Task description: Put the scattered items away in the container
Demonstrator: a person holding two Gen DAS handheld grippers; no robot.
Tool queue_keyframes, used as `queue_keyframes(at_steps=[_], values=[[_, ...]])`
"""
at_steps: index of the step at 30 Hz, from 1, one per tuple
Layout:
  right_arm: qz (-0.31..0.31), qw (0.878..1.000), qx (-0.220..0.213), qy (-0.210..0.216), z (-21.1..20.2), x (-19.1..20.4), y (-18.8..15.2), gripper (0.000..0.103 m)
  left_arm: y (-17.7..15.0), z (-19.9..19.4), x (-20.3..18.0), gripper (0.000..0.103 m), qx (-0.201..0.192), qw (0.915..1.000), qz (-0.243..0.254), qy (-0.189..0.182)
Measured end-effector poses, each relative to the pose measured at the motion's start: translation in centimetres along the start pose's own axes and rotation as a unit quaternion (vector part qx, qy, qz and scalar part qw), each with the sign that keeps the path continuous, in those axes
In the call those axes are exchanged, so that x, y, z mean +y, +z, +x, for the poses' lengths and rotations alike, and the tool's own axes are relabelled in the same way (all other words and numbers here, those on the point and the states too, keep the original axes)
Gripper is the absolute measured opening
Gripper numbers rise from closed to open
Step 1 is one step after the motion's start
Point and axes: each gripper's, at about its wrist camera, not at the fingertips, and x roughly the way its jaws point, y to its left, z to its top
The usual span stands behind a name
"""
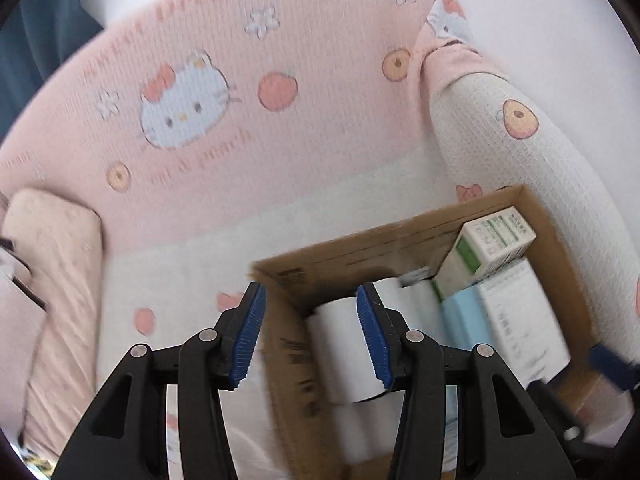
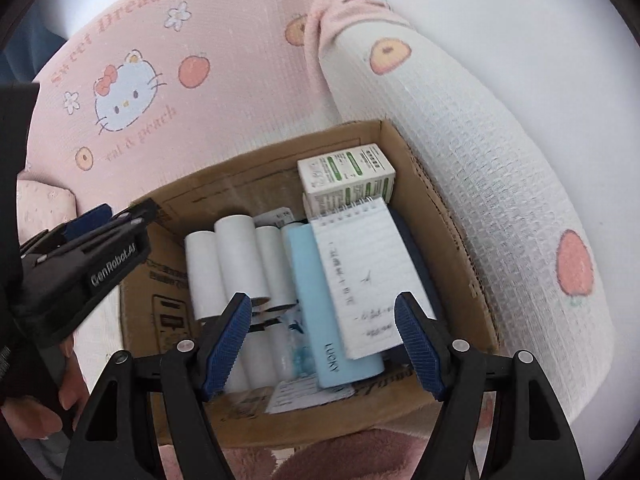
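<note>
A brown cardboard box [image 2: 404, 148] sits on a pink and white Hello Kitty bed cover. In it lie white rolls [image 2: 236, 256], a light blue box [image 2: 316, 300], a spiral notepad [image 2: 360, 272] and a green-and-white carton [image 2: 348, 172]. My right gripper [image 2: 324, 344] is open and empty above the box's near side. My left gripper [image 1: 308, 336] is open over the box's left wall [image 1: 288, 344], with a white roll [image 1: 340, 344] below its right finger. The carton [image 1: 488, 244], blue box [image 1: 460, 316] and notepad [image 1: 520, 312] show in the left wrist view. The left gripper [image 2: 92, 248] also shows at the left of the right wrist view.
A rolled white quilt [image 2: 480, 168] lies along the box's right side. A cream pillow [image 1: 52, 264] lies at the left. A fuzzy pink fabric [image 2: 320, 456] lies in front of the box. A hand [image 2: 44, 400] holds the left gripper.
</note>
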Motion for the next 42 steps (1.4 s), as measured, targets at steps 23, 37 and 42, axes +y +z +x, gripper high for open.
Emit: queue_keyframes(at_steps=[23, 37, 42], values=[[0.120, 0.990, -0.077, -0.012, -8.6, 6.0, -8.0, 0.078, -6.2, -7.7, 7.6, 0.062, -0.065, 0.9964, 0.048, -0.023], [0.106, 0.988, -0.107, -0.041, -12.8, 9.6, -14.3, 0.087, -12.1, -14.7, 7.8, 0.080, -0.112, 0.9857, 0.125, -0.005], [0.074, 0.986, -0.122, -0.086, -13.6, 9.5, -15.3, 0.088, -13.2, -15.4, 6.7, 0.080, -0.111, 0.9843, 0.137, -0.006]])
